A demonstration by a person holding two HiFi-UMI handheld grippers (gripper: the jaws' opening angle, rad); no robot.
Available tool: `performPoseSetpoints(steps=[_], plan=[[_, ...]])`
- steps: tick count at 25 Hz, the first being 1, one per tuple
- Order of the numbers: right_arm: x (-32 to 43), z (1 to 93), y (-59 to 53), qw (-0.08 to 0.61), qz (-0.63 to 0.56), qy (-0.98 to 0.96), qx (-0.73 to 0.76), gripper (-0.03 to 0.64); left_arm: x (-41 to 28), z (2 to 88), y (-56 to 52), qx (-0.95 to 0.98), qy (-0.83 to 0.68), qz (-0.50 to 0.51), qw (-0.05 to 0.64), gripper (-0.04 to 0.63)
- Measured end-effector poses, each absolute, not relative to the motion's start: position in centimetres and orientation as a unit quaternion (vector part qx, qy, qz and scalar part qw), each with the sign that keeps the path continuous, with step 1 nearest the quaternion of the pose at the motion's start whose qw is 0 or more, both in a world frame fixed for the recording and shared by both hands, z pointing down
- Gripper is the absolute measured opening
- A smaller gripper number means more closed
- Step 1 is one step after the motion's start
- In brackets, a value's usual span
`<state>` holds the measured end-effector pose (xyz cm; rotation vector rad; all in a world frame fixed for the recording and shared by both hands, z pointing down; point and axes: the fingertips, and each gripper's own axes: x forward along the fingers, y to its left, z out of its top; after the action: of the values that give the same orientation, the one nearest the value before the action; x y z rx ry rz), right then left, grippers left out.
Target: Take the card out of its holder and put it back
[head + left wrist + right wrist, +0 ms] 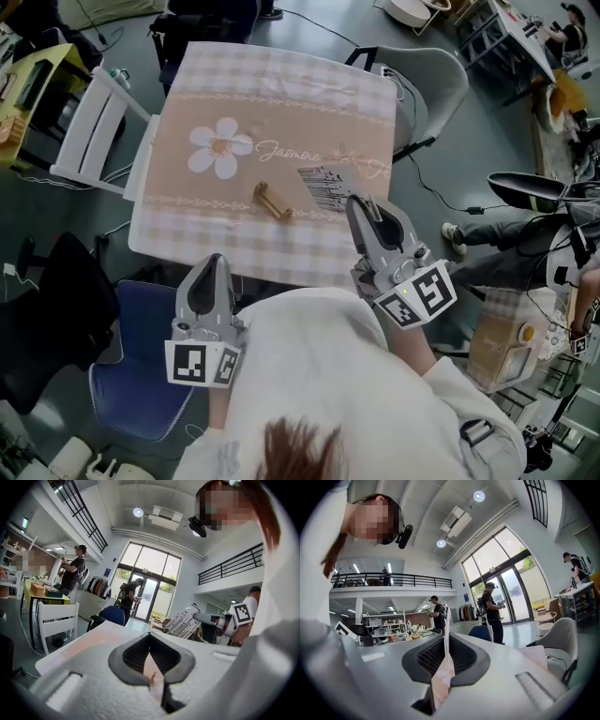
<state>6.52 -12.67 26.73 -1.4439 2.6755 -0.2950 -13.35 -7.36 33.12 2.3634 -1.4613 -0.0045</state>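
Your right hand-held gripper (362, 202) clamped on the barcoded card (328, 187), held over the flower-print desk (281, 84), wooden card holder (272, 200) just left of it, your left hand-held gripper (214, 262) seemingly closed, empty, at the desk's near edge.

Head view steeply down over table (272, 84); gripper views level, across room.

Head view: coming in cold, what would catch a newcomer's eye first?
The white card with black barcode-like stripes stands out first, held over the pink checked tablecloth and clamped in the right hand-held gripper. Just left of it, the small tan wood-like card holder lies empty on the cloth. The left hand-held gripper hovers shut with nothing in it, at the table's near edge.
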Motion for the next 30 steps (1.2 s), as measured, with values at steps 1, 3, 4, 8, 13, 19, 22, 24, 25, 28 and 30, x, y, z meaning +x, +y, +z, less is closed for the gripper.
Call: performPoseSetpoints(steps=[1,3,4,8,13,19,22,24,25,28,30], plan=[[6.8,26.5,-12.3,0.048,-0.094,0.874,-0.474,0.018,-13.3,33.0,-7.4,0.837,-0.517,-0.003,0.181,0.000],[7.3,26.2,-11.5,0.058,-0.089,0.872,-0.478,0.018,-13.2,32.9,-7.3,0.837,-0.515,-0.009,0.183,0.000],[7.5,26.1,-11.1,0.062,-0.087,0.871,-0.480,0.018,-13.1,32.8,-7.3,0.837,-0.515,-0.012,0.185,0.000],[7.8,26.4,-9.7,0.067,-0.085,0.868,-0.484,0.018,-12.8,32.5,-7.1,0.840,-0.514,-0.005,0.171,0.000],[7.8,27.6,-8.5,0.058,-0.097,0.869,-0.481,0.018,-11.9,32.5,-6.9,0.845,-0.509,0.002,0.165,0.000],[8.3,28.3,-7.8,0.055,-0.110,0.867,-0.483,0.018,-11.3,32.2,-6.6,0.849,-0.504,0.004,0.156,0.000],[8.6,28.7,-7.4,0.057,-0.118,0.864,-0.486,0.018,-10.9,32.2,-6.3,0.852,-0.499,-0.001,0.156,0.000],[8.6,29.1,-7.3,0.058,-0.125,0.863,-0.487,0.018,-10.5,32.4,-6.1,0.855,-0.493,-0.009,0.160,0.000],[8.6,29.2,-7.2,0.058,-0.128,0.862,-0.486,0.018,-10.3,32.4,-5.9,0.856,-0.491,-0.012,0.162,0.000],[8.5,29.6,-7.0,0.056,-0.134,0.863,-0.483,0.018,-9.7,32.2,-5.3,0.859,-0.488,-0.014,0.153,0.000],[8.6,29.8,-7.0,0.056,-0.137,0.863,-0.483,0.018,-9.0,31.7,-5.0,0.867,-0.480,-0.011,0.134,0.000]])
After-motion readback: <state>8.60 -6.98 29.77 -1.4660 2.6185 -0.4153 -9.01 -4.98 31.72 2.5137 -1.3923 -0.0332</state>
